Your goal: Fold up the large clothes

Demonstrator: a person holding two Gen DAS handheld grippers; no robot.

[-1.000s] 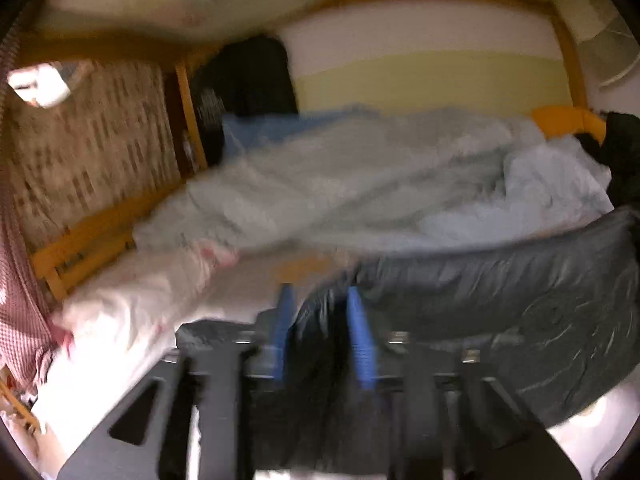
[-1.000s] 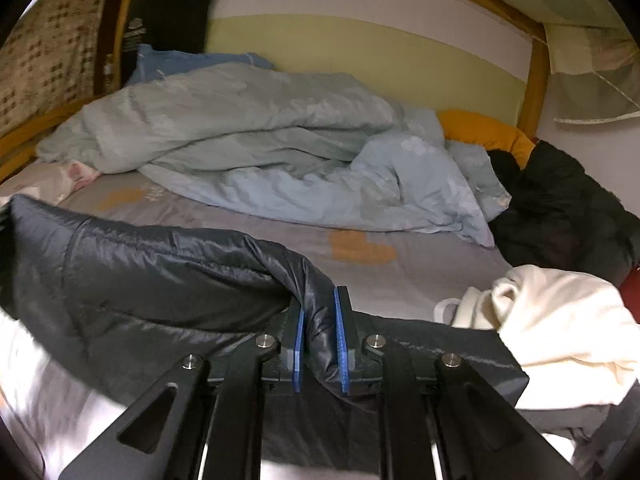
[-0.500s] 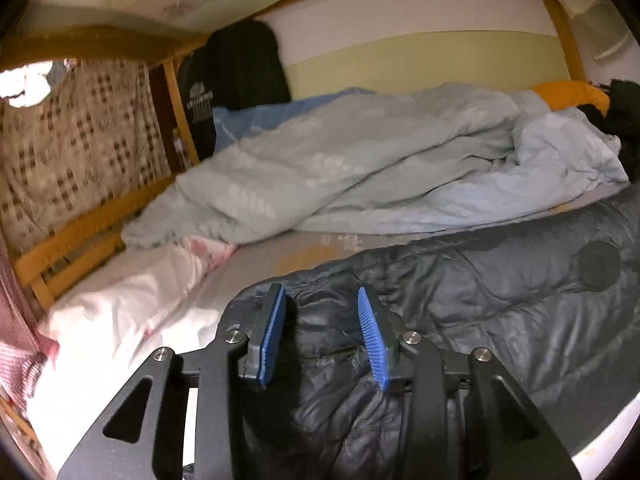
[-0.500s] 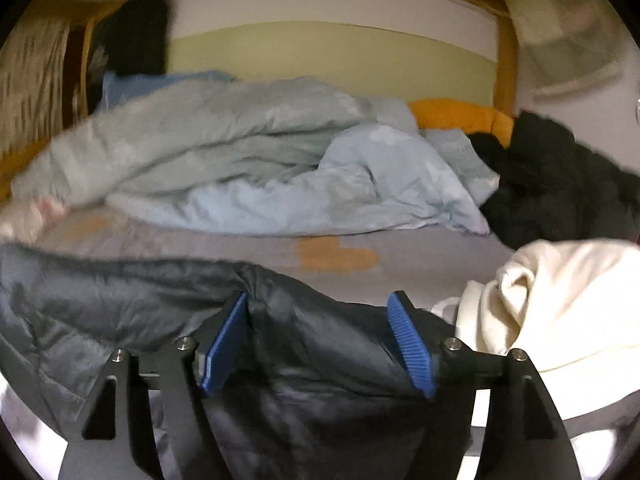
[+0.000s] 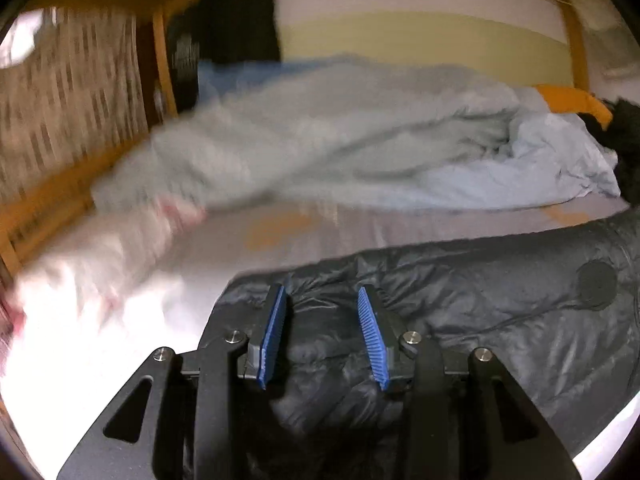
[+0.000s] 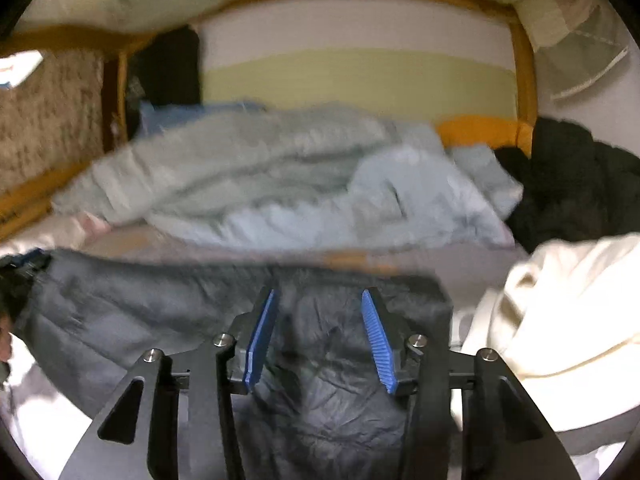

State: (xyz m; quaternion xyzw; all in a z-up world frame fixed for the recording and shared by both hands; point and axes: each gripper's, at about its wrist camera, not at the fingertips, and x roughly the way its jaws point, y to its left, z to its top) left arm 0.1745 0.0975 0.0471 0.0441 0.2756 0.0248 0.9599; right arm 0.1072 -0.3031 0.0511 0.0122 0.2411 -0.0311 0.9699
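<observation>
- We are looking at a dark grey puffer jacket [image 5: 480, 320] lying spread across the near part of the bed [image 5: 360, 236].
- We are hovering our left tongs [image 5: 322, 334] over its left end, jaws parted, pads clear of the fabric.
- We are closing our right tongs [image 6: 318, 338] above its right end; jacket shows between the pads, ungripped.
- A cream garment [image 6: 560, 320] is lying just beside it.

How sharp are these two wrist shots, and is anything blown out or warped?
Left wrist view: gripper fingers and dark puffer jacket fairly sharp; pale blue duvet motion-smeared; white bedding at lower left blown out. Right wrist view: blur heavier, duvet and jacket edge streaked; cream garment bright. Both views: fisheye bends the wooden bed frame, corners black.
</observation>
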